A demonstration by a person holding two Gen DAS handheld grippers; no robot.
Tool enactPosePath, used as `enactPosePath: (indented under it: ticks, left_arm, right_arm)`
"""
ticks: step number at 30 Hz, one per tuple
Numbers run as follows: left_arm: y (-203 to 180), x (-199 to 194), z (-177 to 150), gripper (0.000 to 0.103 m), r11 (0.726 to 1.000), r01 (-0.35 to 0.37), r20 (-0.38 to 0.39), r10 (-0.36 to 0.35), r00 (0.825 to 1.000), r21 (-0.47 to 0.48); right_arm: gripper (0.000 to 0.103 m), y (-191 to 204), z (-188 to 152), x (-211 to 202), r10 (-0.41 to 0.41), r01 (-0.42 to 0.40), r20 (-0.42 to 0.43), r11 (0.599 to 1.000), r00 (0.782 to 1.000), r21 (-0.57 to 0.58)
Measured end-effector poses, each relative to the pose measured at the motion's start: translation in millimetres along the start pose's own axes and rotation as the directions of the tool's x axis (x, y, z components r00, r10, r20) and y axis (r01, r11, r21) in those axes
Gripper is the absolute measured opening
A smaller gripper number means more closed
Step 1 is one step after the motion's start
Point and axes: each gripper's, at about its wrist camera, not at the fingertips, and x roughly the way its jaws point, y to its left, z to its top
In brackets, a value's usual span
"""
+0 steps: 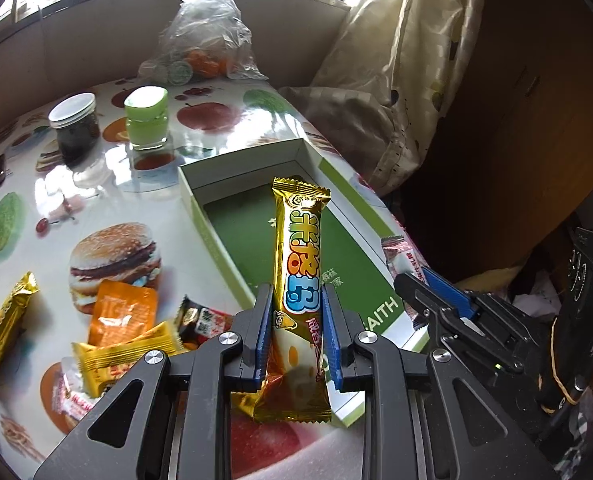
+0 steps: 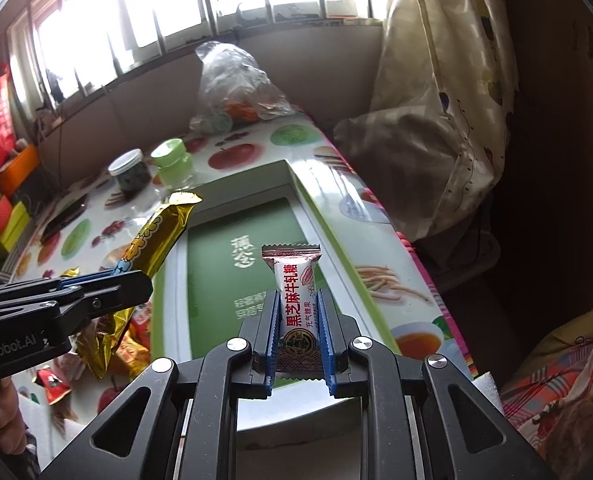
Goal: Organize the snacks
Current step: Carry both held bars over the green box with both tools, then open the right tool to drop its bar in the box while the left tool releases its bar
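Observation:
My left gripper (image 1: 297, 296) is shut on a long gold snack bar (image 1: 299, 248) and holds it upright over the near left part of the open green-and-white box (image 1: 232, 248). The bar also shows in the right wrist view (image 2: 152, 248). My right gripper (image 2: 296, 300) is shut on a small white candy packet with red writing (image 2: 295, 296), above the near end of the box (image 2: 168, 280). The right gripper (image 1: 436, 292) and its packet (image 1: 402, 258) show at the right in the left wrist view. The box holds nothing that I can see.
Loose snacks lie on the table left of the box: a gold bar (image 1: 6, 320), an orange packet (image 1: 122, 312), a yellow packet (image 1: 124, 356), a dark packet (image 1: 202, 320). A dark jar (image 1: 74, 128), a green jar (image 1: 146, 118) and a plastic bag (image 1: 208, 36) stand behind. A curtain (image 1: 408, 60) hangs right.

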Motion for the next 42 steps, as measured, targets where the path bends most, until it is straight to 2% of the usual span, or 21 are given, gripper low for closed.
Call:
enactPosePath:
  ticks: [18, 32, 42]
  left_arm:
    - [-15, 50, 3, 0.024, 1.0, -0.019, -0.086, 0.019, 0.996, -0.002]
    - [-13, 59, 2, 0.024, 1.0, -0.022, -0.102, 0.02, 0.995, -0.011]
    - [-12, 60, 0, 0.026, 1.0, 0.003, -0.109, -0.005, 0.994, -0.016]
  right_arm:
    - [0.018, -11, -2, 33, -0.018, 0.017, -0.052, 1.0, 0.998, -0.025]
    - [0.018, -12, -3, 38, -0.028, 0.027, -0.058, 0.999, 0.998, -0.025]
    - [0.026, -13, -5, 34, -0.022, 0.021, -0.059, 1.0, 0.998, -0.011]
